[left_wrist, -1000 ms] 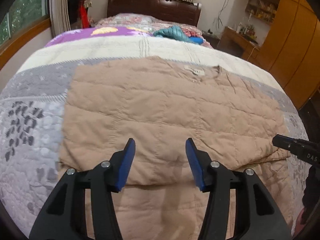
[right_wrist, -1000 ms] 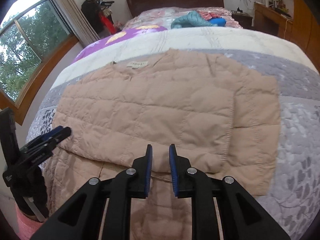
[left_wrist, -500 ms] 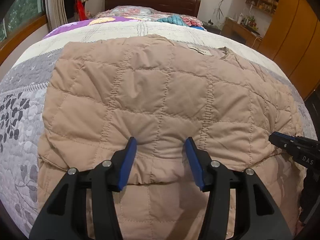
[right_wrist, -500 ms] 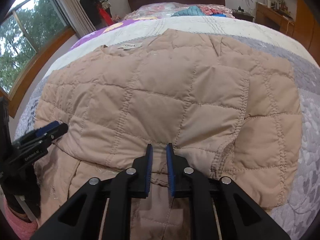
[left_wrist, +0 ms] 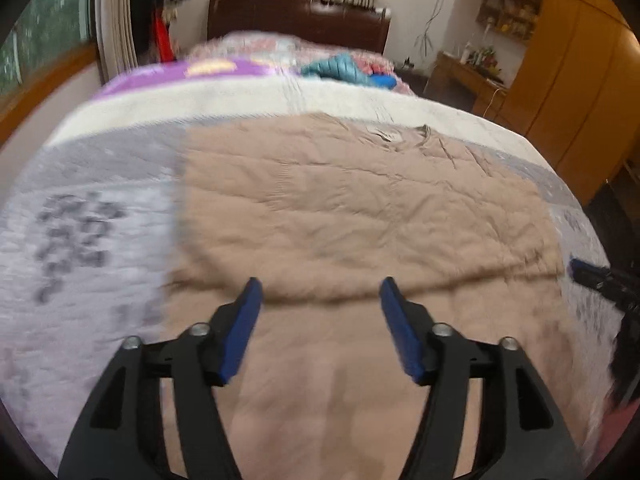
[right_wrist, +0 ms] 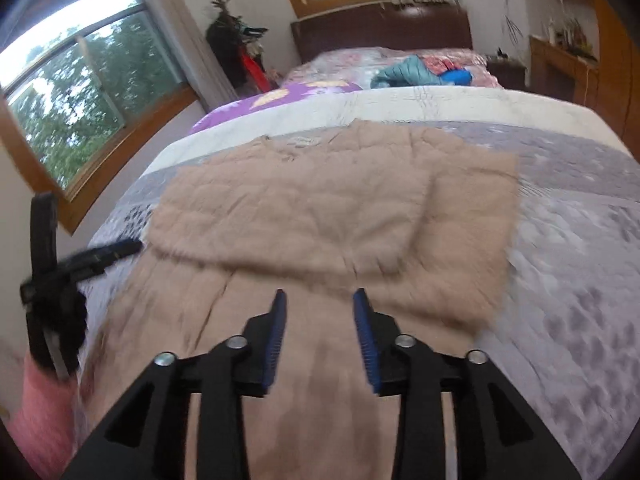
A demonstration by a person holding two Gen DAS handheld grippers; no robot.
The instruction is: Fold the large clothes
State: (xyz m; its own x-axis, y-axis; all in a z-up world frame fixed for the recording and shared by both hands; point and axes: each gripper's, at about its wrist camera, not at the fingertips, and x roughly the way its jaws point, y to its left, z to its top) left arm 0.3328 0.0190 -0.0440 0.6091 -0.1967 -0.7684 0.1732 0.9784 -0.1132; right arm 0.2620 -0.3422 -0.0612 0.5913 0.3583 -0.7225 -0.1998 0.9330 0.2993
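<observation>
A tan quilted jacket (left_wrist: 352, 208) lies flat on the bed (left_wrist: 92, 248), across the grey patterned part of the bedspread, with its neck toward the headboard (left_wrist: 298, 14) and its lower part reaching the bed's near edge. The upper layer is folded over the lower one, and the fold edge runs across just ahead of both grippers. A small sewn label (right_wrist: 303, 141) sits at the neck; the blur makes its writing unreadable.

The left gripper (left_wrist: 320, 312) hangs over the jacket's near part, toward the bed's left side. Its jaws are opening, the blue pads stand wide apart, and nothing is between them. The right gripper (right_wrist: 318, 320) hangs over the same near part, further right. Its jaws are opening too, with a clear gap and no cloth pinched. Each gripper shows at the edge of the other's view.

Beyond the jacket the bedspread has a cream band (right_wrist: 440, 100) and then a purple one (right_wrist: 280, 98). A teal and blue bundle of clothes (right_wrist: 420, 72) lies near the head of the bed. A window (right_wrist: 80, 92) lines the left wall, and wooden cabinets (left_wrist: 568, 72) stand on the right.
</observation>
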